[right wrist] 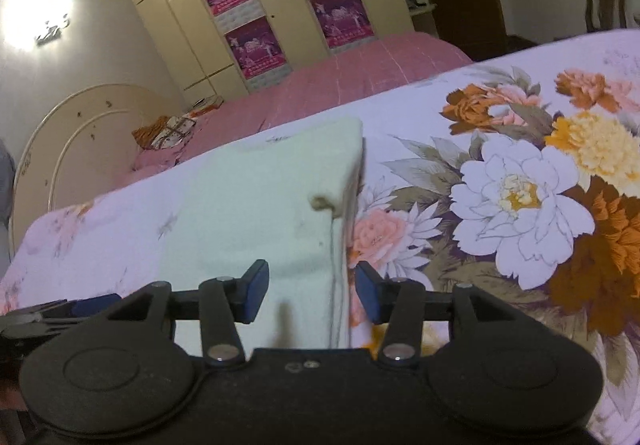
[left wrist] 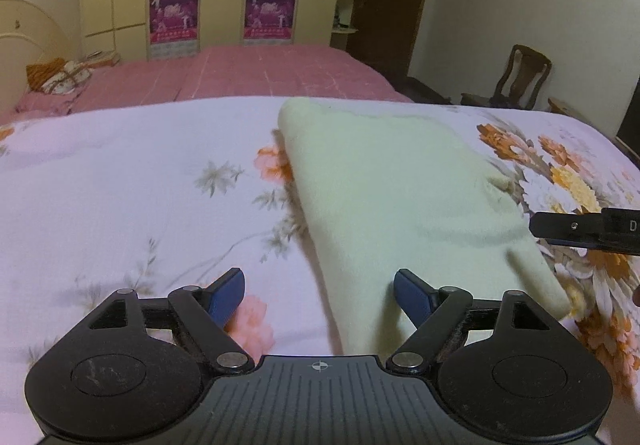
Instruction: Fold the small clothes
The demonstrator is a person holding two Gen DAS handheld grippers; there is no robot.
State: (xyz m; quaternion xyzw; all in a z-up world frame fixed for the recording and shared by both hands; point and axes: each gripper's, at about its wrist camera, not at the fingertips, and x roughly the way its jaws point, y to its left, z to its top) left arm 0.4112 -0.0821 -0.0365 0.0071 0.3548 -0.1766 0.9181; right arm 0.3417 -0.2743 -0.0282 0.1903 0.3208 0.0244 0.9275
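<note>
A pale cream cloth (left wrist: pixel 404 205), soft and fuzzy like fleece, lies folded into a thick, roughly rectangular pad on a flowered bedsheet (left wrist: pixel 120 185). The sheet is thin and smooth, pale lilac with faint sprigs on one side and large orange, white and yellow blooms on the other.

The left claw (left wrist: pixel 319 295) hangs just above the sheet with its jaws spread wide and nothing between the blue ribbed pads (left wrist: pixel 228 295). The near corner of the cloth lies just ahead of its right-hand finger and runs away forward and to the right; the left-hand finger is over bare sheet. At the right edge of that view the black tip of the other tool pokes in beside the cloth's far side.

The right claw (right wrist: pixel 312 295) is about half open and grips nothing. The cloth's layered right edge, with a seam line running down it, sits between and just beyond its flat blue pads (right wrist: pixel 256 293), not pinched by them. A small puckered nub sticks up at the edge of the cloth further ahead. A pink quilted bed (right wrist: pixel 360 73) lies well beyond.
</note>
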